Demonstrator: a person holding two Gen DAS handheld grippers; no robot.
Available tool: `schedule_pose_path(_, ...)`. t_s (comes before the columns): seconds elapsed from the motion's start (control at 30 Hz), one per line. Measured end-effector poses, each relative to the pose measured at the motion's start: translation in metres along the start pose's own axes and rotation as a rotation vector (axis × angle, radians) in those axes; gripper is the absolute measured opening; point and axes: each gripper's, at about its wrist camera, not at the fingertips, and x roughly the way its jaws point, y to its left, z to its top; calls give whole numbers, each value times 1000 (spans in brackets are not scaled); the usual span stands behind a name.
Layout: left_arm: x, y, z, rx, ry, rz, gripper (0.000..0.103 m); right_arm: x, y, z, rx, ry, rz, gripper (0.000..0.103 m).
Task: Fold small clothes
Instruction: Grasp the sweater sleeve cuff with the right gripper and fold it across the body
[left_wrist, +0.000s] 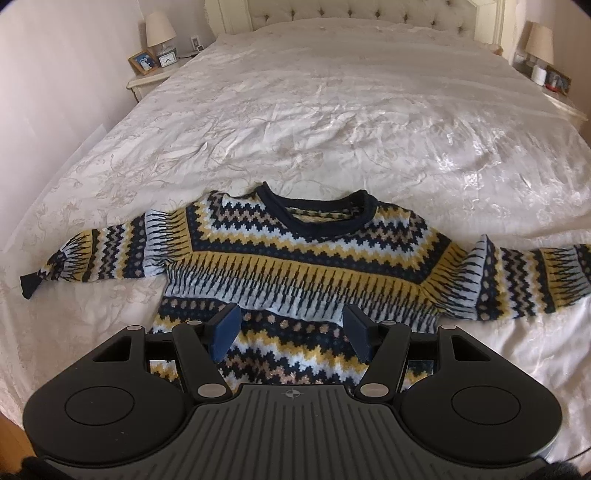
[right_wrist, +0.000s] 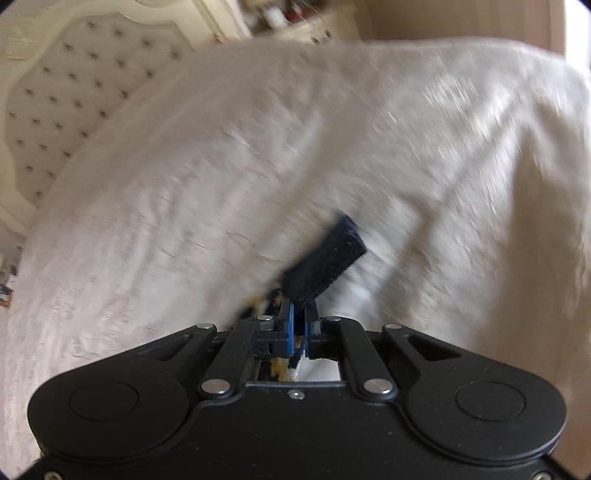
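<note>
A small knit sweater (left_wrist: 295, 258) with navy, yellow and pale blue zigzag bands lies flat on the white bed (left_wrist: 332, 110), neck away from me and both sleeves spread out. My left gripper (left_wrist: 291, 332) hovers over its lower body, open, with nothing between the blue pads. The left sleeve's navy cuff (left_wrist: 31, 286) lies free on the cover. In the blurred right wrist view, my right gripper (right_wrist: 299, 314) is shut on the navy cuff (right_wrist: 325, 258) of the other sleeve, which sticks out past the fingertips.
A tufted headboard (left_wrist: 351, 13) stands at the far end of the bed. On each side is a nightstand (left_wrist: 151, 77) with a lamp (left_wrist: 159, 29) and small items. The bedcover (right_wrist: 221, 166) is wrinkled satin. A strip of wooden floor (left_wrist: 14, 443) shows at lower left.
</note>
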Motion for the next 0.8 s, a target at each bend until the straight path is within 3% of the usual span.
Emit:
schedule_pose_path(0.23, 4, 30, -3, -9, -19, -36, 60, -73, 81, 7, -140, -169, 105, 11)
schedule_pose_path(0.43, 16, 81, -6, -24, -25, -89, 60, -132, 187, -11, -285, -286, 248, 11)
schedule_pose_path(0.57, 24, 127, -6, -19, -38, -89, 60, -137, 269, -56, -399, -253, 345, 11)
schedule_pose_path(0.8, 41, 213, -6, -18, -57, -21, 60, -75, 394, -176, -557, -98, 484, 11)
